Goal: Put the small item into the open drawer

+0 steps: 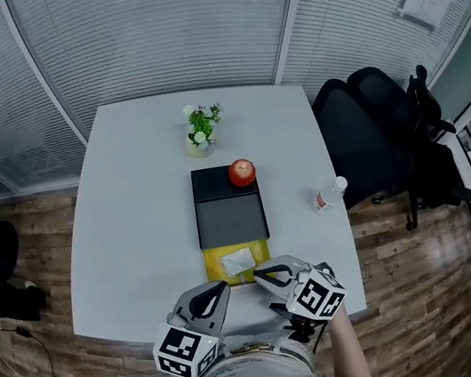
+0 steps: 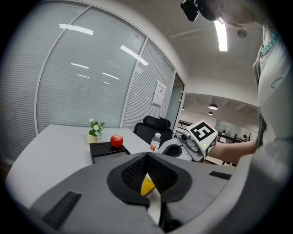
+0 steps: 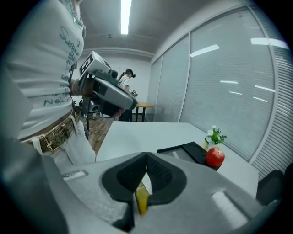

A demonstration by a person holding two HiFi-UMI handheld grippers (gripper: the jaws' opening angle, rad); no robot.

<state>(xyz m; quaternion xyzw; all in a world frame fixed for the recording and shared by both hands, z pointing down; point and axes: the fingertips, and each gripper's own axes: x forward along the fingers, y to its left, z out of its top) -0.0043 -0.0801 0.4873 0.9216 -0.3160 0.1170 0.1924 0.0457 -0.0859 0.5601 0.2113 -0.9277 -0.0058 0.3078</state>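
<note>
Left gripper (image 1: 221, 288) and right gripper (image 1: 261, 271) sit side by side at the near edge of the white table (image 1: 137, 245), their tips angled toward each other. Each gripper's own view shows its jaws pressed together with nothing between them, only a sliver of yellow visible past the pads. Just beyond the tips is the open yellow drawer (image 1: 260, 247), pulled out toward the person, and the small white item (image 1: 237, 261) lies inside it. Behind the drawer is its black box (image 1: 230, 218) with a red apple (image 1: 242, 172) on the far right corner. Farther back stands a small flower pot (image 1: 200, 134); a water bottle (image 1: 330, 194) lies near the table's right edge, beside a black office chair (image 1: 370, 132).
</note>
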